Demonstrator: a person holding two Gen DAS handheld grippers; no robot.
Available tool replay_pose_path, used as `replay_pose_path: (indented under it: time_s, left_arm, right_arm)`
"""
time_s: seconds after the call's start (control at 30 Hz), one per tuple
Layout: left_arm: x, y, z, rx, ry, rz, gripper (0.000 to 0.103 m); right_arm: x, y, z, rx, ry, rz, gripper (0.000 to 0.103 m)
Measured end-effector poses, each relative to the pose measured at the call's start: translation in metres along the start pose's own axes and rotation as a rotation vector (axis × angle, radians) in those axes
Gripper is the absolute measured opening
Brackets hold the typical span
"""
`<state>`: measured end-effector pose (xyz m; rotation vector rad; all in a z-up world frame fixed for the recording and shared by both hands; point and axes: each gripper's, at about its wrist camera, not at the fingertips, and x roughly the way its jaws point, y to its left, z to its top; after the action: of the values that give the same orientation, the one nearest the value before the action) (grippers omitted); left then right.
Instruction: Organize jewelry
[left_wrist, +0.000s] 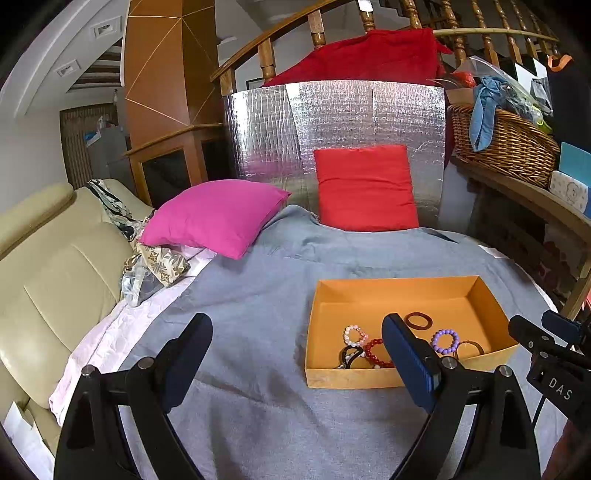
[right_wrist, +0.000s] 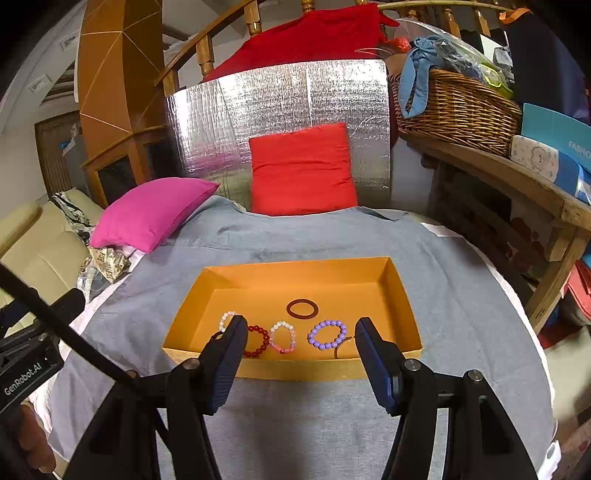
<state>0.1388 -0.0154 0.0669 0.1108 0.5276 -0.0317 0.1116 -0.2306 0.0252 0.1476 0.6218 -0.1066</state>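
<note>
An open orange box (right_wrist: 402, 306) (left_wrist: 321, 295) lies on the grey cloth. Inside it are a dark brown ring (right_wrist: 302, 308) (left_wrist: 418, 319), a purple bead bracelet (right_wrist: 327, 334) (left_wrist: 445, 340), a pink and white bead bracelet (right_wrist: 283, 335) (left_wrist: 355, 335), a dark red bead bracelet (right_wrist: 258, 340) (left_wrist: 375, 352) and a white bead bracelet (right_wrist: 225, 319), partly behind my right gripper's finger. My right gripper (right_wrist: 301, 347) is open and empty just in front of the box. My left gripper (left_wrist: 295, 347) is open and empty, left of the box, its right finger overlapping it.
A pink cushion (left_wrist: 218, 216) and a red cushion (left_wrist: 365, 188) lie at the far end of the grey cloth (left_wrist: 251, 295). A foil panel (left_wrist: 332, 122) stands behind. A beige sofa (left_wrist: 48, 273) is on the left. A wicker basket (right_wrist: 458, 107) sits on a wooden shelf at right.
</note>
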Motion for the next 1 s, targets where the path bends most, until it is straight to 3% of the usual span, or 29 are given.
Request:
replay_pose_path:
  time_s: [1.0]
  left_arm:
    - [0.0015, -0.0009, -0.0002, 0.004, 0.004, -0.004, 0.093]
  right_arm:
    - [0.0051, -0.0034, -0.0018, 0.013, 0.014, -0.005, 0.065]
